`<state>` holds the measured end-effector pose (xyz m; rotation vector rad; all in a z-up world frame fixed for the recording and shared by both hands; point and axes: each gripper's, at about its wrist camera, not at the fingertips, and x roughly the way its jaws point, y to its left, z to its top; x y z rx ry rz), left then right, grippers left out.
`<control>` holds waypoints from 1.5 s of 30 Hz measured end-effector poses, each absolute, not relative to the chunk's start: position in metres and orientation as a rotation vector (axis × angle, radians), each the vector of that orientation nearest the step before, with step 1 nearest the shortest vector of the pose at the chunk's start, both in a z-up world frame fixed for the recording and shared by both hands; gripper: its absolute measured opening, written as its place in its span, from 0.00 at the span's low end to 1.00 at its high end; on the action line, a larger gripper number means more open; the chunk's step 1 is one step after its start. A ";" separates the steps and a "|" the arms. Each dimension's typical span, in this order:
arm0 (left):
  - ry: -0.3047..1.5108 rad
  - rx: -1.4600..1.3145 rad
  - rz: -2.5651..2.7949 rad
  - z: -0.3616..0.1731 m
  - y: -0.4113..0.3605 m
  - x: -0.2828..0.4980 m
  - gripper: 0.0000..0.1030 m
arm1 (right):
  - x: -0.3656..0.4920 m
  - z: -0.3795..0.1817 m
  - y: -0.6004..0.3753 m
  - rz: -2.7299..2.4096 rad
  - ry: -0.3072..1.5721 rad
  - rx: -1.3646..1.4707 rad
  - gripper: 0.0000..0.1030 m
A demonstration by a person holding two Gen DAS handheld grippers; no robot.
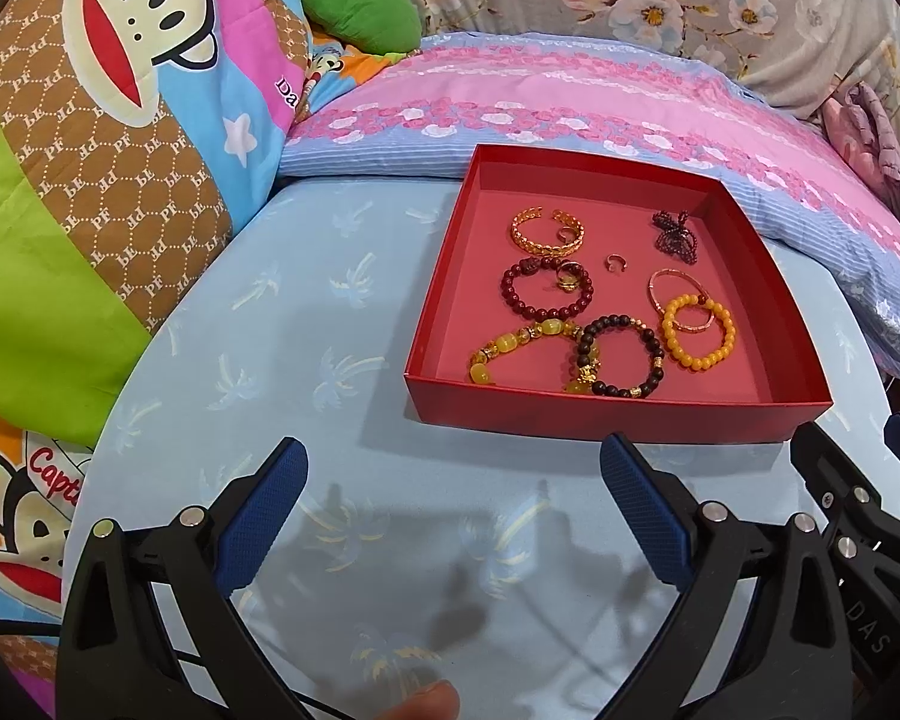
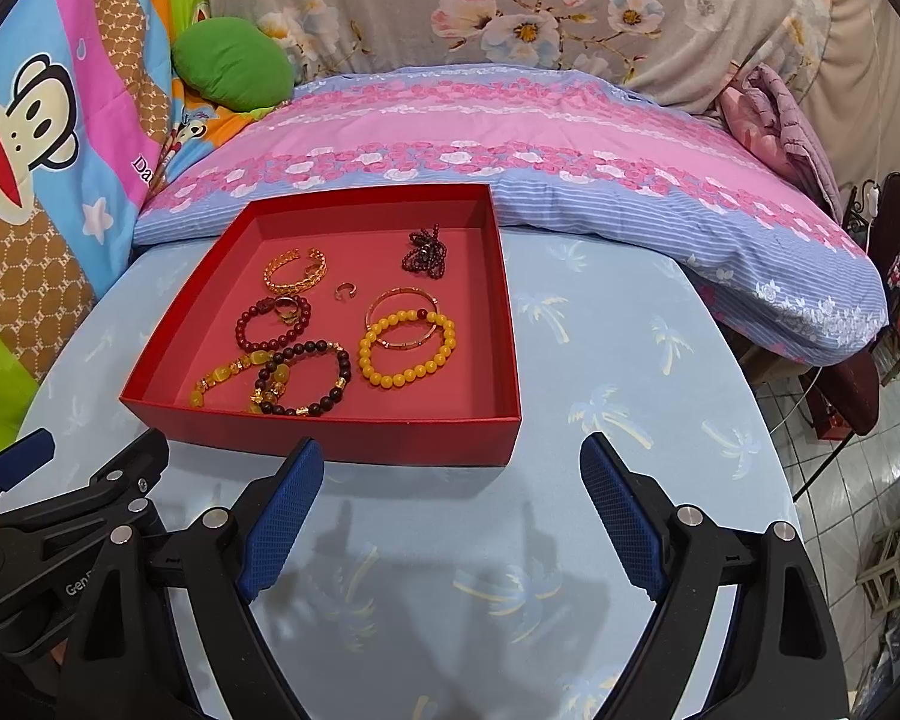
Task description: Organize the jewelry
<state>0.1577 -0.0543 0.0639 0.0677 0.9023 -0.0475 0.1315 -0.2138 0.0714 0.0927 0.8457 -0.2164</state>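
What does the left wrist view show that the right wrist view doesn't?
Only left wrist: a fingertip at the bottom edge and a second monkey print. Only right wrist: tiled floor and stools. Both: the red tray holding the jewelry, the green cushion, and the left gripper and right gripper open.

Monkey-print quilt [image 1: 90,180]: "PF" repeated over the brown honeycomb patches, "Da" cut off on the pink stripe, red "Capt" cut off on a monkey's cap lower left. My right gripper [image 1: 870,618] body reads "DAS". My left gripper [image 2: 60,570] body reads "Gen", cut off.
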 end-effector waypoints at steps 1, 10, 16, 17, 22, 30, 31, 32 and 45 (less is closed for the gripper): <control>0.902 0.067 -0.048 0.064 -0.054 0.158 0.91 | 0.131 0.071 -0.214 -0.217 0.846 0.092 0.82; 0.902 0.068 -0.049 0.064 -0.056 0.157 0.91 | 0.131 0.072 -0.214 -0.217 0.845 0.091 0.82; 0.897 0.075 -0.047 0.065 -0.058 0.156 0.91 | 0.131 0.071 -0.215 -0.217 0.845 0.090 0.82; 0.894 0.076 -0.047 0.065 -0.059 0.156 0.91 | 0.131 0.072 -0.214 -0.217 0.844 0.090 0.82; 0.888 0.080 -0.046 0.066 -0.059 0.155 0.91 | 0.131 0.073 -0.214 -0.217 0.843 0.092 0.82; 0.875 0.080 -0.040 0.069 -0.059 0.154 0.91 | 0.132 0.075 -0.216 -0.216 0.838 0.093 0.82; 0.876 0.077 -0.039 0.069 -0.059 0.153 0.91 | 0.131 0.076 -0.216 -0.216 0.837 0.093 0.82; 0.878 0.071 -0.041 0.070 -0.058 0.154 0.91 | 0.131 0.077 -0.217 -0.216 0.836 0.094 0.82; 0.872 0.077 -0.040 0.071 -0.059 0.155 0.91 | 0.130 0.078 -0.218 -0.217 0.829 0.092 0.82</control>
